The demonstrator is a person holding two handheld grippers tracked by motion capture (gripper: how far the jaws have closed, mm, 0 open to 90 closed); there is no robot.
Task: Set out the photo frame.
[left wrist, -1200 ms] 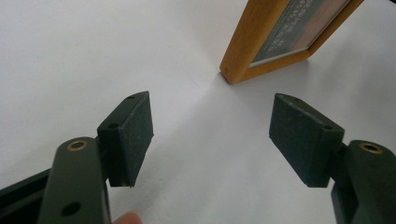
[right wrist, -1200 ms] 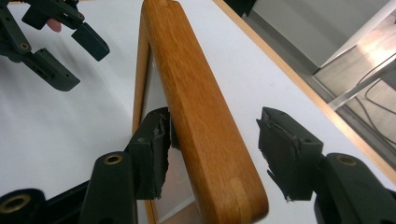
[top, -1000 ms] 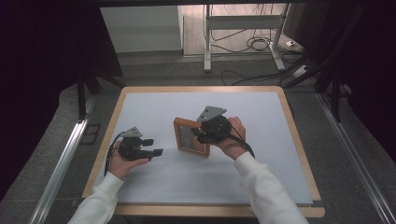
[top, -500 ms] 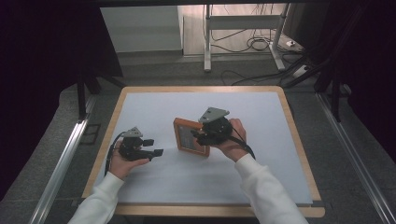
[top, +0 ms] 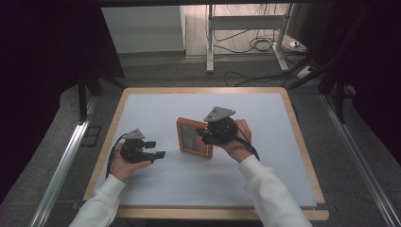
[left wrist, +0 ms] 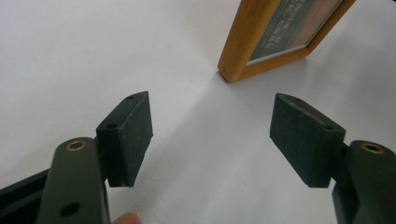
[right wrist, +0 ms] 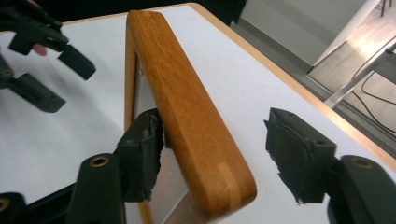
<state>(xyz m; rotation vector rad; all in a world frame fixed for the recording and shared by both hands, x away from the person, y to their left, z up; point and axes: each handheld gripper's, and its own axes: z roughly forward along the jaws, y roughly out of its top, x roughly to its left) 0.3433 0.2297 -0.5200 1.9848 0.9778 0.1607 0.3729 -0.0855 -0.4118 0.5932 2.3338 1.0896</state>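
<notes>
Holding: we have the right gripper [top: 204,137] at the right edge of a wooden picture frame [top: 194,137]; in the right gripper view its jaws stand wide apart around that edge, one pad [right wrist: 142,151] just at the glass side of the wood and the other pad [right wrist: 292,149] clearly apart from it, so we see no firm clamp.
Right hand: our hand [top: 236,139] sits behind this gripper, and the grey three-cornered plate [top: 219,113] is on top of it.
Frame from the right gripper: the picture frame [right wrist: 187,116] rises between the jaws and runs away from them, standing tilted on the white sheet [right wrist: 243,79], not lying flat.
Left gripper: the left gripper [top: 156,149] is held by our left hand [top: 125,163] low over the sheet, its jaws wide apart with nothing between them.
Frame from the left gripper: ahead of its jaws and a little to the right we see the near corner of the picture frame [left wrist: 243,51]; it is near but apart from both pads.
Around: the white sheet [top: 156,109] covers the table [top: 116,111], which has a wooden rim; beyond the table are a metal stand [top: 246,28] and cables [top: 260,45] on the floor.
</notes>
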